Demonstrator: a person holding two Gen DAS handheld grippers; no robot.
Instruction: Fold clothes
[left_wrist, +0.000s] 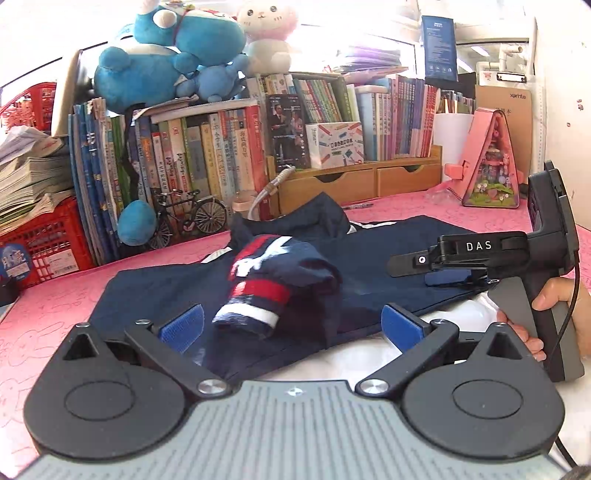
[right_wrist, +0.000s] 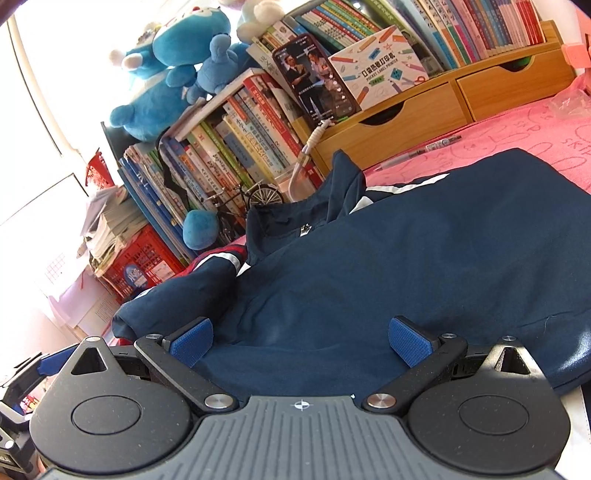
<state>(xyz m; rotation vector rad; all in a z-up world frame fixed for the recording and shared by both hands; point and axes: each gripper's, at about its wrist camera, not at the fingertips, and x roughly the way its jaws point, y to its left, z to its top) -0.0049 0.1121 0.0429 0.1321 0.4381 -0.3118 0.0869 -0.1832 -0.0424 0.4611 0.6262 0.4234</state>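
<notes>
Spread wide over navy jacket (left_wrist: 369, 266) on pink cloth (left_wrist: 55, 314): left gripper (left_wrist: 291, 325), right gripper (right_wrist: 301, 341), both empty. Behind, books (left_wrist: 184, 155), model bicycle (left_wrist: 188, 218), blue plush (left_wrist: 162, 55).

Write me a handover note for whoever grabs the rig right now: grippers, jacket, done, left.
Left gripper: open, holding nothing, low over the near hem of the jacket, pointed at the striped sleeve cuff.
Right gripper: open, empty, low over the jacket body.
Jacket: navy, spread flat on the pink table cover, collar toward the bookshelf.
Done: one sleeve is brought in across the body, its cuff lying bunched on top.
Left: probably flatten that sleeve, bring in the other one (cannot tell its state from here), then fold the body. A pen lies beyond the jacket, apart from it.
</notes>
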